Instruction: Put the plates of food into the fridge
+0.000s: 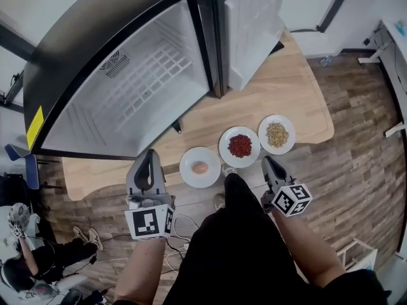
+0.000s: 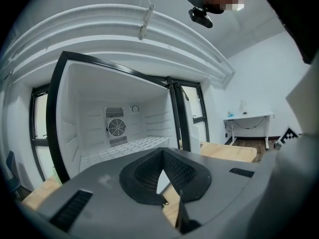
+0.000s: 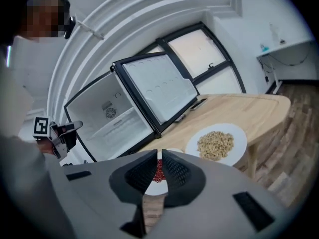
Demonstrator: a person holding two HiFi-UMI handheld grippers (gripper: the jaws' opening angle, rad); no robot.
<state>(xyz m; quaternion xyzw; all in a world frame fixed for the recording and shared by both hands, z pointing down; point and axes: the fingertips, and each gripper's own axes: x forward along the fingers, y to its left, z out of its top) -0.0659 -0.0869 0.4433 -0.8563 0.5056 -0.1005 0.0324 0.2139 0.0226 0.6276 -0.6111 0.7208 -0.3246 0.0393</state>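
Black fridge (image 1: 146, 88) fills the upper left of the head view. It sits on the tabletop with its door (image 1: 248, 24) swung wide open. The inside is white and bare, with a wire shelf and a round fan grille on the back wall.

Light wood tabletop (image 1: 299, 100) runs across the middle of the head view, with wood-plank floor (image 1: 362, 170) to the right and below. A second person (image 1: 32, 259) is at the lower left corner, low on the floor.

Three white plates sit in a row near the tabletop's front edge, centre frame, all outside the fridge. The egg plate (image 1: 200, 167) is lowest and leftmost. The red food plate (image 1: 239, 146) is just beside it, up and to the right. The grain plate (image 1: 276, 134) is just beside that one, further right.

Left hand-held gripper (image 1: 150, 154) is at lower centre-left and points toward the open fridge. Its jaws are closed together, tips meeting, nothing between them.

Right hand-held gripper (image 1: 268, 162) is at lower centre-right, just below the red food plate and grain plate. Its jaws are closed to a thin slit and hold nothing. The red food shows through that slit in the right gripper view, beyond the jaws, with no contact with any plate.
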